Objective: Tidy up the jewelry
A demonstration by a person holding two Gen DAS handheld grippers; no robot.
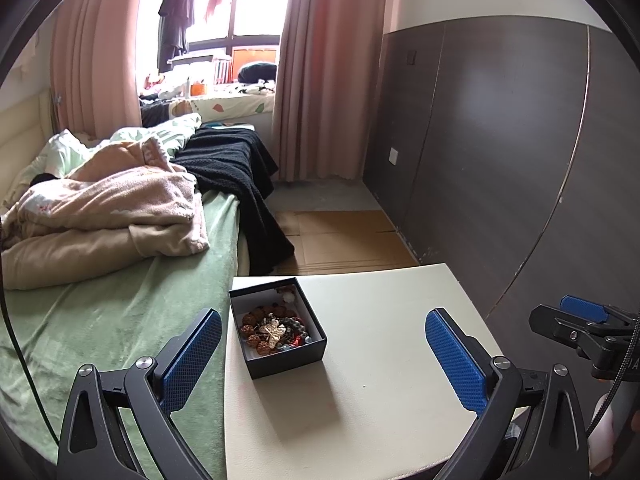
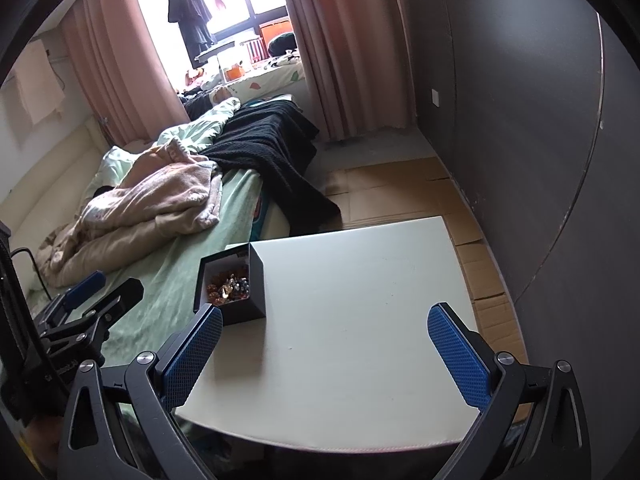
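Note:
A black open box point(image 1: 280, 354) stands on the left part of the white table point(image 1: 380, 360). It holds a heap of jewelry point(image 1: 274, 330): brown bead bracelets, a gold butterfly piece, grey and red beads. The box also shows in the right wrist view point(image 2: 256, 280), with the jewelry point(image 2: 230, 286) inside. My left gripper point(image 1: 323, 350) is open and empty, just before the box. My right gripper point(image 2: 325, 346) is open and empty above the table's bare middle. The right gripper shows at the edge of the left wrist view point(image 1: 580, 320), and the left gripper in the right wrist view point(image 2: 92, 296).
A bed point(image 1: 120, 320) with a green sheet, a pink blanket point(image 1: 112, 208) and a black throw point(image 1: 236, 172) lies directly left of the table. A dark panelled wall point(image 1: 500, 140) is on the right. Cardboard sheets point(image 1: 340, 236) cover the floor beyond the table.

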